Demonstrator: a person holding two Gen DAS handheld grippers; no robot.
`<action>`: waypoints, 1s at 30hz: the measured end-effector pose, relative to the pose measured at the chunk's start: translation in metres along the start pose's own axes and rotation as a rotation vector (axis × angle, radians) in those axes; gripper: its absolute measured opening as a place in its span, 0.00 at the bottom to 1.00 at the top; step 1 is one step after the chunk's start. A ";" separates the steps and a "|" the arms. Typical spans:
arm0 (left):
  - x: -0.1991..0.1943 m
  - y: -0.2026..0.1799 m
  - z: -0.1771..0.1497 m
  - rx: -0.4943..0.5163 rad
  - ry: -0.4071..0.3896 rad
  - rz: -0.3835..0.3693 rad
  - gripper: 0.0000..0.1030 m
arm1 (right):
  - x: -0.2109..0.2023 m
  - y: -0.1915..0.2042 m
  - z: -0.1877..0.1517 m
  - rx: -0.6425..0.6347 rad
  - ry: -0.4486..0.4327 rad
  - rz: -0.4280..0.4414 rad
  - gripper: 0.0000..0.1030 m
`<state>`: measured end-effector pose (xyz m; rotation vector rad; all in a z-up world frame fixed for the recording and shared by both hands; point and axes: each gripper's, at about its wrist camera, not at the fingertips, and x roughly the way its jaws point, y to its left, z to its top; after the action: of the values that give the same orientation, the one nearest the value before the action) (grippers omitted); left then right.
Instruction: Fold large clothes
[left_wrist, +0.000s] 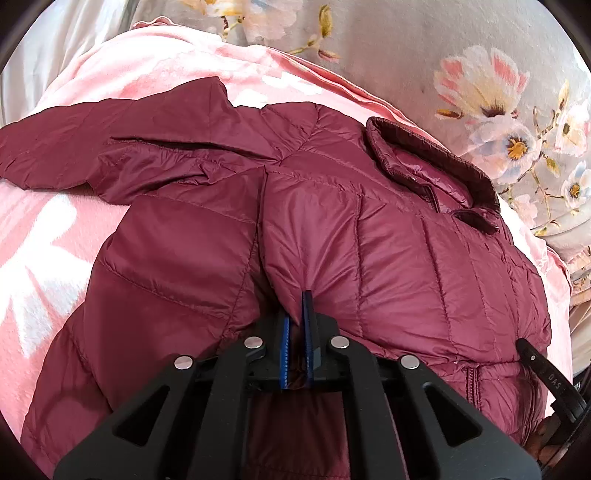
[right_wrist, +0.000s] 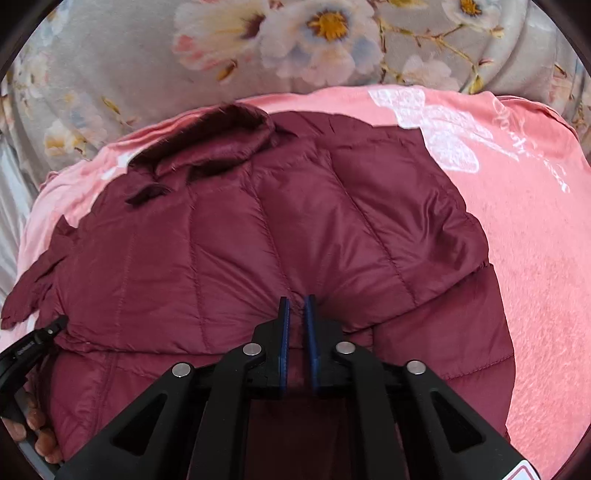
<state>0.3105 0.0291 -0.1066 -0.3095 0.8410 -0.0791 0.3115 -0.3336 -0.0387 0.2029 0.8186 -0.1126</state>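
Clamped tight, left gripper (left_wrist: 297, 314) and right gripper (right_wrist: 296, 317) on jacket (left_wrist: 369, 229) hem fold; collar (left_wrist: 436, 166) straight ahead, long axis running away.

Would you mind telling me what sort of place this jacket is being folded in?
Most likely a bedroom, on a bed. The maroon puffer jacket lies on a pink plush blanket, and behind it sits rumpled grey floral bedding, probably a duvet or pillows.
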 end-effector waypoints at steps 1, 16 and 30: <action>0.000 0.000 0.000 0.000 0.000 0.000 0.06 | 0.001 0.004 0.000 -0.012 0.001 -0.015 0.08; 0.000 0.006 0.000 -0.042 0.000 -0.042 0.06 | 0.007 0.105 -0.024 -0.175 0.048 0.128 0.12; -0.065 0.094 0.034 -0.270 -0.121 -0.054 0.52 | 0.002 0.115 -0.029 -0.232 -0.002 0.055 0.10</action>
<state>0.2874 0.1390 -0.0667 -0.5853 0.7237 0.0029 0.3122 -0.2151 -0.0439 0.0061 0.8164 0.0338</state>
